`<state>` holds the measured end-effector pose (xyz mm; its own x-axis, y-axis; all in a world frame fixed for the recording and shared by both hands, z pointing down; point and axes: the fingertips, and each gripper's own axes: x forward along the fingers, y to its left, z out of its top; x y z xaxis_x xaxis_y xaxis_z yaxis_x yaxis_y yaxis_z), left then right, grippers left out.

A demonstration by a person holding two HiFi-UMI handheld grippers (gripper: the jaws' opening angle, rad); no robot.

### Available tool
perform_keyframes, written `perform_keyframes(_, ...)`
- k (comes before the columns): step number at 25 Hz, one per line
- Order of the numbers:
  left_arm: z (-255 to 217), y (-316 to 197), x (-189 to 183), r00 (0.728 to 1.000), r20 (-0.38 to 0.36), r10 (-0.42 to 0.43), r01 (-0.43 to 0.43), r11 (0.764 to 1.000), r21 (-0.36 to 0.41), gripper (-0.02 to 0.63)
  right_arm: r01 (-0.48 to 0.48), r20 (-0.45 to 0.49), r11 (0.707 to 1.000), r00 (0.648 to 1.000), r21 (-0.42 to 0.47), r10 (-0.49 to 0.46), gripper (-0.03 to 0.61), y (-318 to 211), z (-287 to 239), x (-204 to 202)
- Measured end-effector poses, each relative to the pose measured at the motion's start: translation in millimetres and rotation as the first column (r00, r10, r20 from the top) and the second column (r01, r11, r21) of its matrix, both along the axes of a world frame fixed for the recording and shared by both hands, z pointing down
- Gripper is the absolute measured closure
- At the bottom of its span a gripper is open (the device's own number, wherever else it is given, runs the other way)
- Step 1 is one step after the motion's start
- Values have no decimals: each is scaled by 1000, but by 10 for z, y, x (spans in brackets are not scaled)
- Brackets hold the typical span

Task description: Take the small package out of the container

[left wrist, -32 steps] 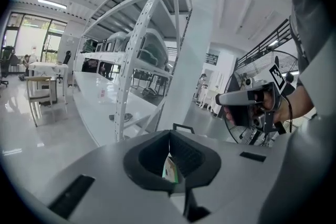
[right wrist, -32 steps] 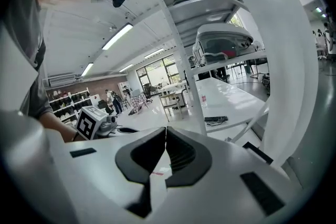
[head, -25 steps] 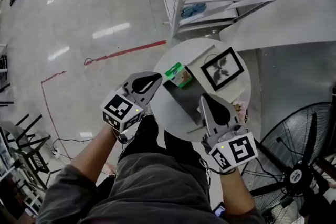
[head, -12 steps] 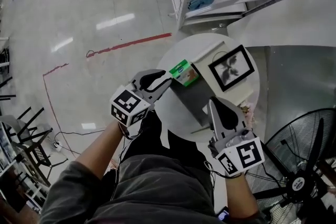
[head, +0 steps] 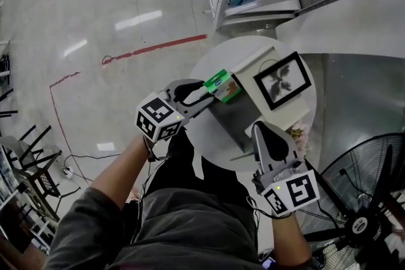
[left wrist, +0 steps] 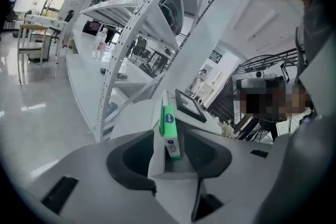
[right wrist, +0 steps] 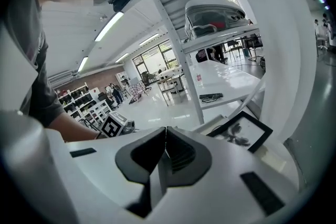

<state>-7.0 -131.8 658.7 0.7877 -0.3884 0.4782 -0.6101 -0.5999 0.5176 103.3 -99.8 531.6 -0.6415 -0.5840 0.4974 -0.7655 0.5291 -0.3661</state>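
Package [head: 223, 86]: slim green-and-white box, upright on a narrow edge, between the opening fingers of the left gripper [head: 204, 93], at the far left corner of the container [head: 235, 118]. Container: grey, shallow, open-topped, flat on round white tabletop [head: 205, 136].

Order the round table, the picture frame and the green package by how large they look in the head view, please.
1. round table: clearly the largest.
2. picture frame: middle.
3. green package: the smallest.
All three sit at a similar distance from the camera, so the order looks reliable.
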Motion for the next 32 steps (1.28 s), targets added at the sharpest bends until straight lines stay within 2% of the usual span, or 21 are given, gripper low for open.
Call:
perform_keyframes(4,61,-5,74,1000,6,25,-25,1000,-11,419,3,4,1000,1000,-16,-2,555,53,82,-2)
perform_keyframes(8,102,-16,111,999,19,44,-44,999,-15,457,-5,12,1000,1000,-25,5,555,70,105,13)
perform_keyframes(22,-22,-5,188,996,35,87,-87,996,-7,515,-40,8,999,999,-5,40,555,54,45,105)
perform_keyframes(32,-521,-63,116,996,28,84,-86,994,73,517,-92,11,995,996,44,92,555,12,-136,167)
